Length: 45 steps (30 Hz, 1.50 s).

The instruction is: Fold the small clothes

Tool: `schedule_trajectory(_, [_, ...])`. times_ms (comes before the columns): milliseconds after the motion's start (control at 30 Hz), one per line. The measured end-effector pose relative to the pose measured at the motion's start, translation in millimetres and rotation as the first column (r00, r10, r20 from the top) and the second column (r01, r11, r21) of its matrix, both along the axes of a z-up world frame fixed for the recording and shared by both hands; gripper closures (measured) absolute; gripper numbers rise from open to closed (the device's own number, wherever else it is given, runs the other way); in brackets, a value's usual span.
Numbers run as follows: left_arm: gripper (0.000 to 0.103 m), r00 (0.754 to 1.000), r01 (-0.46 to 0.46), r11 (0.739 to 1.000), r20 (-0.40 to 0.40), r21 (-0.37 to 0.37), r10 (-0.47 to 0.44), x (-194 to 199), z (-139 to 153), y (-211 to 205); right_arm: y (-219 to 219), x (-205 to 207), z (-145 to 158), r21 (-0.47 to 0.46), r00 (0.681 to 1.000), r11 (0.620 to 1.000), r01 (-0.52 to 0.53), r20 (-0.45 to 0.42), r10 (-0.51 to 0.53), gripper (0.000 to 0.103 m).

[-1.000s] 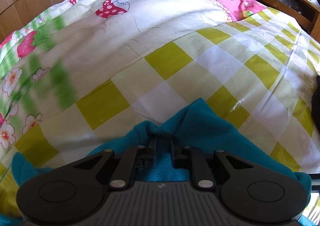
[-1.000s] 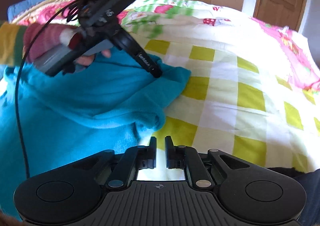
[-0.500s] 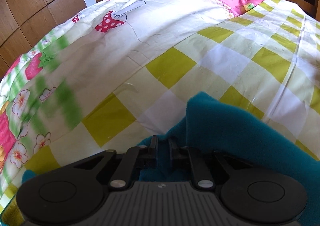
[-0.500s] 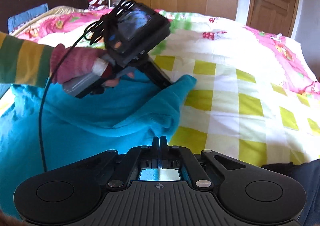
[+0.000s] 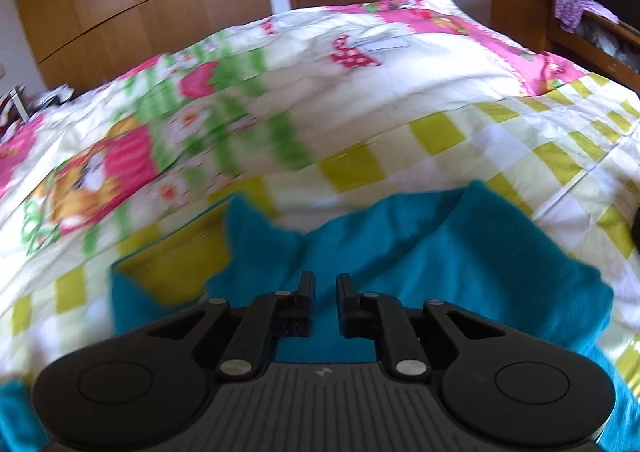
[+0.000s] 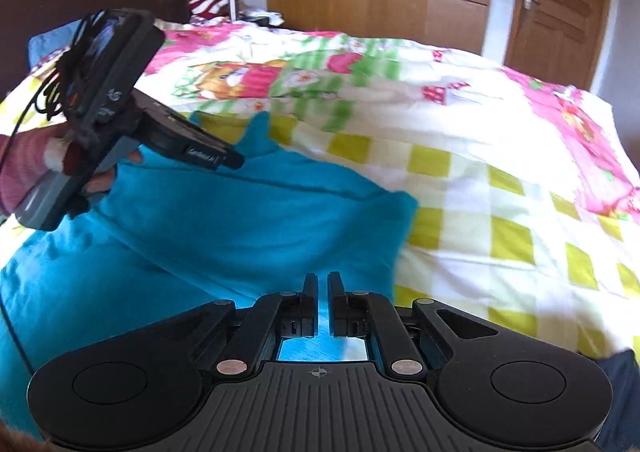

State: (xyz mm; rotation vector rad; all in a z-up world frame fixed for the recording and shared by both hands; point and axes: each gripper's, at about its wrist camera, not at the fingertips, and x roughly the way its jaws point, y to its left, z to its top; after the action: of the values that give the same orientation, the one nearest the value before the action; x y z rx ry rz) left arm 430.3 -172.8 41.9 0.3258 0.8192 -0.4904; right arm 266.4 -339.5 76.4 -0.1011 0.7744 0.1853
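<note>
The left tool (image 5: 322, 288) is now parted and lifted off the teal garment (image 6: 248, 212), the fold released onto the bed (image 6: 460, 180); beside that garment's near edge, the right tool (image 6: 323, 288) is nearly together, clamping nothing.

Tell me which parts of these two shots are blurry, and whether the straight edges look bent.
Left wrist view: the patterned quilt on the left is motion-smeared, the left gripper stays sharp, and the wardrobe lines bow. Right wrist view: the teal garment edge and quilt checks are slightly smeared, and the wardrobe curves too.
</note>
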Motion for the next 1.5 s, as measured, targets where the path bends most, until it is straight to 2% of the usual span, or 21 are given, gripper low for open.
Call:
schedule_trajectory(100, [0.075,0.984,-0.173,0.985,-0.032,0.003,0.173,-16.2,2.0,77.7,45.7,26.8,-7.5,-0.014,0.992,0.992,-0.127,0.017,0.127,0.094])
schedule_trajectory(167, [0.075,0.965,-0.259,0.966,-0.039,0.022,0.259,-24.4,-4.8,119.9,77.6,51.0,-16.1,-0.031,0.977,0.977,-0.211,0.038,0.212,0.087])
schedule_trajectory(200, [0.075,0.958,-0.282,0.959,-0.042,0.032,0.283,-27.1,-10.2,134.8,93.1,65.2,-21.3,-0.046,0.968,0.968,-0.246,0.035,0.247,0.081])
schedule_trajectory(333, [0.074,0.935,-0.346,0.938,-0.076,0.022,0.346,-29.3,-32.1,174.9,154.7,120.1,-36.4,-0.070,0.924,0.924,-0.377,0.035,0.380,0.075])
schedule_trajectory(400, [0.072,0.926,-0.368,0.930,-0.100,-0.025,0.364,-28.2,-39.0,188.6,181.6,142.0,-43.3,-0.064,0.901,0.899,-0.433,-0.006,0.434,0.073])
schedule_trajectory(533, [0.068,0.919,-0.390,0.915,-0.114,-0.107,0.378,-34.0,-34.6,205.8,232.9,168.7,-62.9,-0.125,0.825,0.816,-0.565,-0.068,0.561,0.065])
schedule_trajectory(567, [0.063,0.915,-0.398,0.909,-0.120,-0.123,0.385,-35.5,-34.4,210.2,240.7,171.8,-67.0,-0.144,0.806,0.794,-0.591,-0.077,0.586,0.065])
schedule_trajectory(600, [0.059,0.913,-0.403,0.905,-0.124,-0.134,0.388,-35.8,-35.5,213.4,248.2,175.1,-71.8,-0.163,0.786,0.770,-0.617,-0.096,0.610,0.067])
schedule_trajectory(633, [0.058,0.912,-0.406,0.902,-0.129,-0.144,0.390,-35.5,-38.0,216.5,255.4,179.3,-77.4,-0.185,0.772,0.750,-0.636,-0.123,0.624,0.072])
schedule_trajectory(667, [0.058,0.909,-0.412,0.899,-0.140,-0.149,0.393,-34.0,-40.9,217.8,260.6,183.0,-80.3,-0.175,0.764,0.744,-0.645,-0.152,0.627,0.075])
schedule_trajectory(700, [0.058,0.907,-0.415,0.896,-0.150,-0.156,0.394,-32.2,-42.6,218.4,263.0,186.0,-78.9,-0.145,0.760,0.747,-0.649,-0.171,0.627,0.090])
schedule_trajectory(733, [0.058,0.907,-0.415,0.895,-0.152,-0.165,0.392,-31.3,-42.8,218.4,264.2,187.7,-76.3,-0.122,0.759,0.752,-0.648,-0.189,0.623,0.095])
schedule_trajectory(833, [0.059,0.914,-0.404,0.898,-0.118,-0.175,0.388,-35.7,-37.7,218.3,261.9,188.9,-65.3,-0.114,0.775,0.769,-0.629,-0.172,0.608,0.101])
schedule_trajectory(933, [0.059,0.918,-0.397,0.901,-0.064,-0.175,0.392,-44.4,-28.4,222.3,260.4,195.2,-54.4,-0.061,0.814,0.815,-0.576,-0.126,0.567,0.101])
schedule_trajectory(1067, [0.063,0.905,-0.420,0.890,-0.017,-0.175,0.424,-49.8,-22.4,228.4,257.2,203.0,-52.5,0.015,0.869,0.872,-0.490,-0.071,0.490,0.101])
schedule_trajectory(1133, [0.063,0.907,-0.421,0.896,-0.028,-0.144,0.421,-46.6,-27.7,227.6,260.8,204.6,-61.0,0.005,0.877,0.880,-0.475,-0.083,0.473,0.098])
schedule_trajectory(1200, [0.063,0.904,-0.427,0.899,-0.054,-0.096,0.424,-42.9,-37.6,224.5,268.8,205.8,-79.8,-0.011,0.881,0.889,-0.458,-0.141,0.452,0.093])
schedule_trajectory(1267, [0.063,0.904,-0.427,0.901,-0.070,-0.071,0.423,-41.7,-42.3,221.7,272.9,196.2,-83.3,-0.056,0.893,0.894,-0.445,-0.099,0.439,0.092])
schedule_trajectory(1300, [0.063,0.903,-0.428,0.901,-0.062,-0.069,0.425,-43.1,-40.4,220.7,271.4,191.4,-78.3,-0.058,0.903,0.901,-0.429,-0.070,0.425,0.092])
schedule_trajectory(1433, [0.063,0.902,-0.432,0.899,-0.028,-0.071,0.431,-50.1,-26.8,218.6,229.2,166.6,-44.7,0.069,0.953,0.951,-0.302,0.036,0.300,0.090])
schedule_trajectory(1500, [0.063,0.906,-0.422,0.904,-0.004,-0.070,0.423,-53.9,-18.4,214.8,200.0,146.7,-31.6,0.074,0.968,0.966,-0.247,0.061,0.243,0.090])
